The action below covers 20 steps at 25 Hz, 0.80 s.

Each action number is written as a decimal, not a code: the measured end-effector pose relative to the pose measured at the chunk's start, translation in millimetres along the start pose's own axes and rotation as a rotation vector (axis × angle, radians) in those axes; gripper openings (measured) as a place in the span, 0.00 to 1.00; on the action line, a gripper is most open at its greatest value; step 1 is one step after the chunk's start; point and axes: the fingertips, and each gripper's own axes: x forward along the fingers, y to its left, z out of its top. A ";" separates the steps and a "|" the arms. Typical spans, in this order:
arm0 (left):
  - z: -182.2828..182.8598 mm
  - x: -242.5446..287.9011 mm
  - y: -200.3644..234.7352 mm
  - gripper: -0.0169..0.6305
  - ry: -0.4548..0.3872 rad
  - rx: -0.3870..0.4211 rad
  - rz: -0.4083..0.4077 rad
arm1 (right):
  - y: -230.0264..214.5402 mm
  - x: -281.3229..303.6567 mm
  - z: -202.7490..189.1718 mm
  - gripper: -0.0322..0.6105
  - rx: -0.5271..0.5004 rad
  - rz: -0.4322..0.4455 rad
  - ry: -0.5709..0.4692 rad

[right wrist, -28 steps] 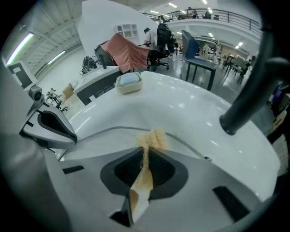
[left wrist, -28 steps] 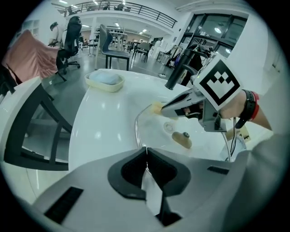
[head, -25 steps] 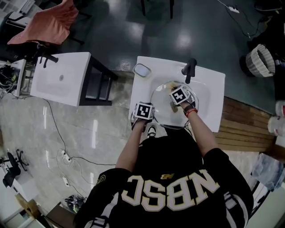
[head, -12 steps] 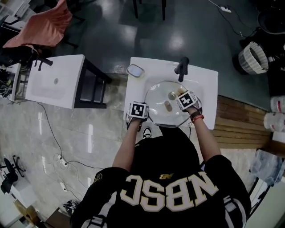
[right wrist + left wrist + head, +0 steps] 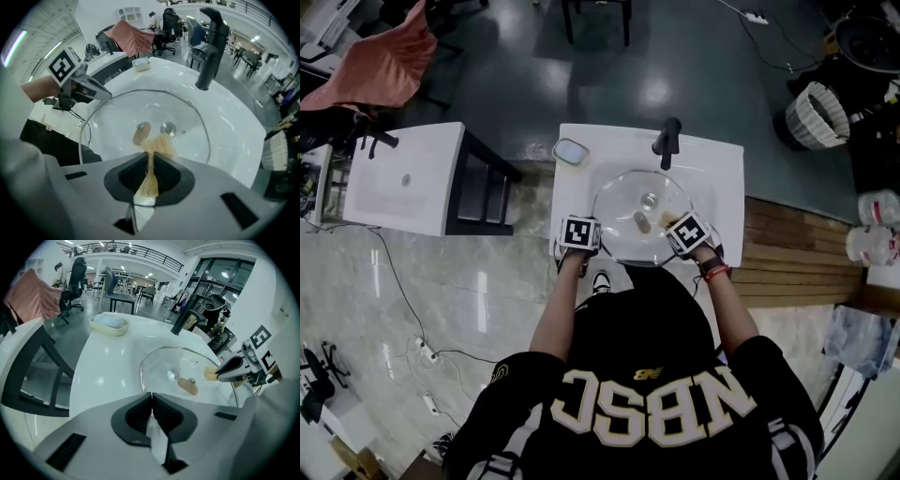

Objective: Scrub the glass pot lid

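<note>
Lid (image 5: 623,202) was noted lying flat across the basin of the sink (image 5: 724,178), between the tap (image 5: 669,138) at the far edge and the near edge. Its tan knob (image 5: 140,133) was seen near its centre, with the drain (image 5: 167,128) showing through the glass beside it. A dish (image 5: 570,151) was recorded at the sink's far-left corner, well apart from the work. The left gripper (image 5: 150,400) was found with jaws pressed together on the lid's near-left rim, the glass edge running straight in between them; the lid was judged to be steadied by this hold. The right gripper (image 5: 150,159) was seen pinching a tan fibrous pad (image 5: 157,144), its free tuft over the glass toward the near-right side, just short of the knob. The step in hand was judged to be the scrubbing itself; actual contact of pad on glass could not be confirmed. For the next move, the pad would need to be pressed down and swept round the knob and out toward the far rim by the tap, with the rim hold firm so that the lid was not slid or tipped in the basin.
</note>
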 end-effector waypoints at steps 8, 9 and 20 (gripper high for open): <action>-0.1 0.6 -1.0 0.05 -0.005 -0.012 0.002 | 64.2 1.5 -0.6 0.12 -0.041 0.151 -0.014; -1.6 1.0 -2.4 0.05 -0.005 -0.014 0.001 | 71.5 3.3 0.5 0.11 -0.047 0.166 -0.014; -2.5 1.2 -2.6 0.05 -0.008 0.009 -0.008 | 94.3 46.2 71.7 0.11 -0.112 0.225 -0.111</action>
